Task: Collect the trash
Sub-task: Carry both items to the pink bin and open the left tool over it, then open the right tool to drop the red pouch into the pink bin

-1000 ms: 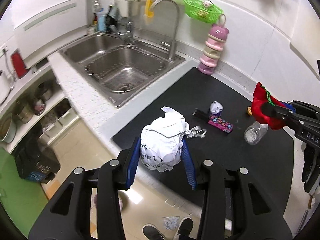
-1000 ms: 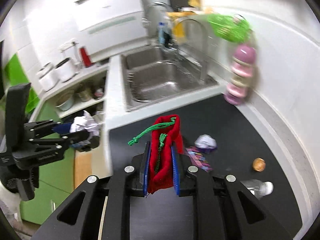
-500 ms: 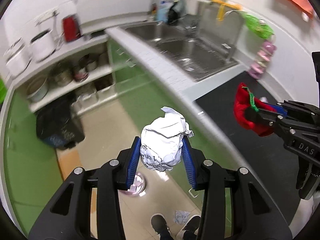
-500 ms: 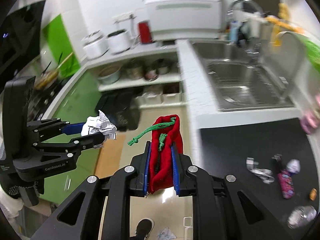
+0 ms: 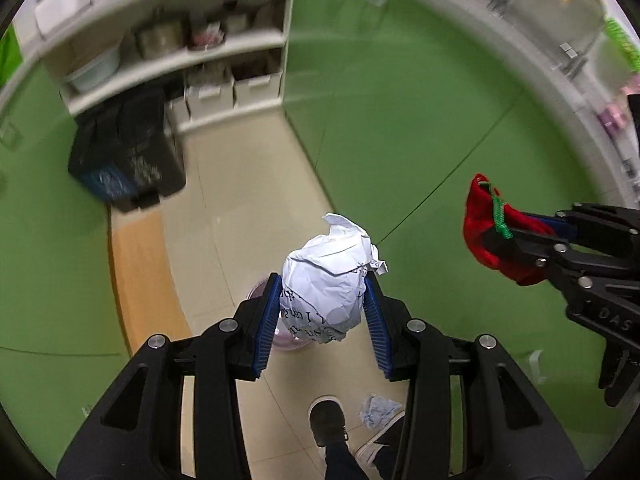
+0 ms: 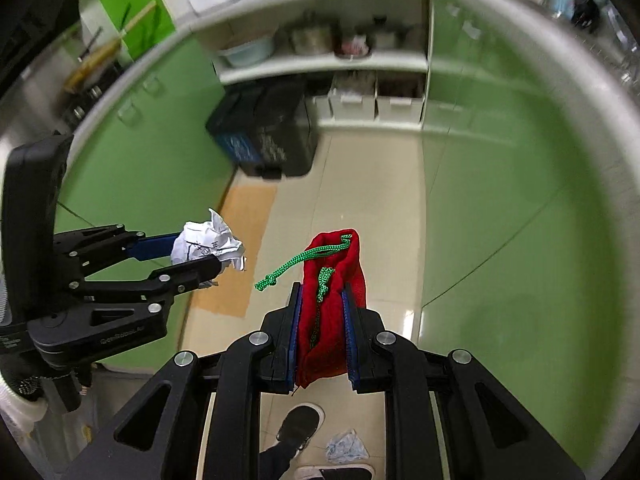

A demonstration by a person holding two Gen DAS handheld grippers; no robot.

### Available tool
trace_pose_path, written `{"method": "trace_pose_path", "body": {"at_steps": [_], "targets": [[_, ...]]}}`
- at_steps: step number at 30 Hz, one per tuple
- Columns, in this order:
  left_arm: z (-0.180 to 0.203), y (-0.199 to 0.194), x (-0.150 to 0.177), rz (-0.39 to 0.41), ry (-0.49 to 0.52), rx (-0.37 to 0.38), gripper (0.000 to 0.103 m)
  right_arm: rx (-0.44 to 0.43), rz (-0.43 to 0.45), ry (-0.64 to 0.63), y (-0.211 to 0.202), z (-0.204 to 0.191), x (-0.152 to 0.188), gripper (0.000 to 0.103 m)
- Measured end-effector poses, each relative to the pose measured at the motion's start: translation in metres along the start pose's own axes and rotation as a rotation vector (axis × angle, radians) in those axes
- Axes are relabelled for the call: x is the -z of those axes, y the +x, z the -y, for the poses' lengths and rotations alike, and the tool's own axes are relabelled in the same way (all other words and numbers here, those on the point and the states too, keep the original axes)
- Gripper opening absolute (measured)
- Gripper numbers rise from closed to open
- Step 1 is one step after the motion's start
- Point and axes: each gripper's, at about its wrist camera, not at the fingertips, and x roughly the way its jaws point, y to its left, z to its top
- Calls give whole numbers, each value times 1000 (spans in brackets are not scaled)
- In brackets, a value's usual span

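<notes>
One crumpled paper ball (image 5: 326, 276), white with black print, sits clamped between the two blue pads of the left claw (image 5: 325, 300), held in the air above the floor (image 5: 240, 216). One red cloth pouch (image 6: 330, 300) with a green drawstring cord (image 6: 300, 262) is pinched flat between the two blue pads of the right claw (image 6: 323, 320), which is closed down narrow on the fabric; the pouch mouth and the knotted cord end stick out past the fingertips. Each claw appears in the other's view: the left claw with its paper ball at the left edge of the right wrist view, the right claw with its pouch at the right edge of the left wrist view, the two loads near each other but apart.

Directly under the paper ball, a pinkish round container (image 5: 276, 332) stands on the floor, mostly hidden by the ball and the claw; what it is cannot be told. One small pale crumpled scrap (image 5: 376, 410) lies on the floor tiles beside the person's two shoes (image 5: 327, 420). One tan floor mat (image 5: 140, 280) lies to the left. One dark bin (image 5: 128, 156) with a blue label stands against the green cabinets (image 5: 400, 100), below open shelves (image 5: 180, 52) carrying blurred pots and bowls.
</notes>
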Motion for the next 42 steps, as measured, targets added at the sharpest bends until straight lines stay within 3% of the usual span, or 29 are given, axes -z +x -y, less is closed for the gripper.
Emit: {"method": "trace_pose_path", "body": {"at_steps": [8, 9, 11, 12, 14, 16, 28, 30, 31, 32, 33, 34, 42], "targets": [[-38, 140, 43, -92, -40, 17, 45, 9, -94, 15, 119, 19, 36, 18], [-42, 156, 48, -95, -50, 20, 49, 7, -104, 17, 133, 22, 42, 18], [-50, 180, 56, -97, -59, 15, 72, 9, -116, 13, 151, 25, 47, 18], [-53, 188, 59, -95, -69, 19, 91, 8, -123, 13, 160, 26, 49, 18], [-59, 201, 64, -102, -79, 12, 95, 5, -137, 9, 178, 27, 53, 18], [-66, 208, 69, -109, -92, 8, 100, -1, -151, 0, 192, 24, 58, 18], [-123, 168, 88, -69, -209, -19, 100, -82, -194, -64, 250, -18, 50, 18], [-133, 160, 91, -58, -226, -27, 100, -91, -198, -71, 262, -26, 48, 23], [-138, 156, 92, -52, -233, -32, 100, -87, -200, -72, 268, -29, 47, 31], [-142, 153, 93, -49, -238, -36, 100, -80, -200, -71, 271, -31, 47, 66], [-146, 149, 95, -44, -245, -41, 100, -73, -194, -62, 275, -32, 46, 89], [-149, 145, 96, -41, -249, -46, 100, -75, -186, -56, 275, -32, 46, 97], [-152, 122, 96, -23, -257, -53, 100, -5, -205, -50, 259, -34, 49, 97]]}}
